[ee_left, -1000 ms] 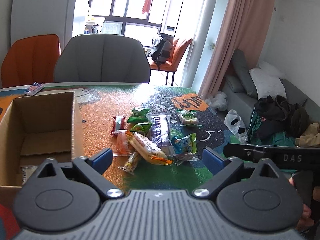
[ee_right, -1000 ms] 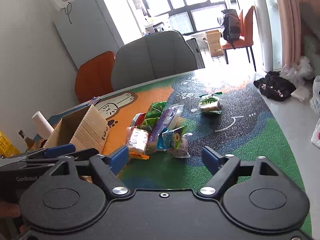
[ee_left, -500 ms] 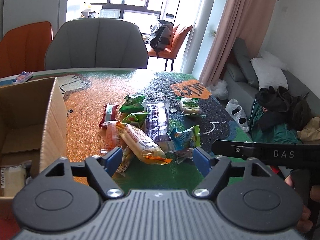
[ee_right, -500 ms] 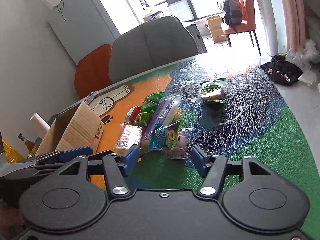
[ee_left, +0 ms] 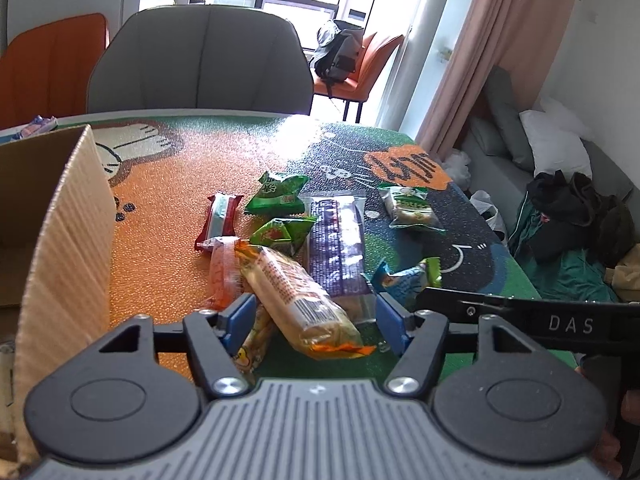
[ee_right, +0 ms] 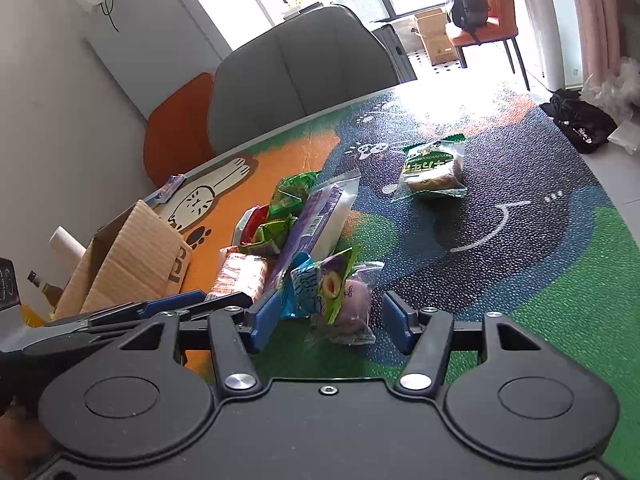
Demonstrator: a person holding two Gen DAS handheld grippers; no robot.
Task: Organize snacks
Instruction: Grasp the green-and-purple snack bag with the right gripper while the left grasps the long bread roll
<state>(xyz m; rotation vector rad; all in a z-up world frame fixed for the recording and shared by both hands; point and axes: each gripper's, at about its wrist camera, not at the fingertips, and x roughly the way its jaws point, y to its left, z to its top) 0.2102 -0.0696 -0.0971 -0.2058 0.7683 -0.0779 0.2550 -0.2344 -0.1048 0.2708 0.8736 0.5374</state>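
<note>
A heap of snack packets lies on the patterned table mat (ee_left: 180,184). My left gripper (ee_left: 314,322) straddles the near end of a clear cracker packet (ee_left: 296,296) with orange ends; its jaws are closing and gaps remain beside the packet. My right gripper (ee_right: 330,320) stands open around a blue-green packet (ee_right: 320,284) lying on a purple bun, with a gap at the right pad. A purple packet (ee_left: 338,240), two green packets (ee_left: 278,194), a red bar (ee_left: 220,220) and a separate bun pack (ee_right: 434,170) lie farther off. The open cardboard box (ee_left: 68,240) stands at the left.
A grey chair (ee_left: 200,60) and an orange chair (ee_left: 52,68) stand behind the table. A small packet (ee_left: 36,126) lies at the far left edge. A sofa with clothes (ee_left: 576,208) is on the right. Bare green mat (ee_right: 560,320) lies to the right of the heap.
Both grippers have come forward and down onto the snack heap, and both pairs of jaws have narrowed. The cracker packet and the blue-green packet now sit between the pads.
</note>
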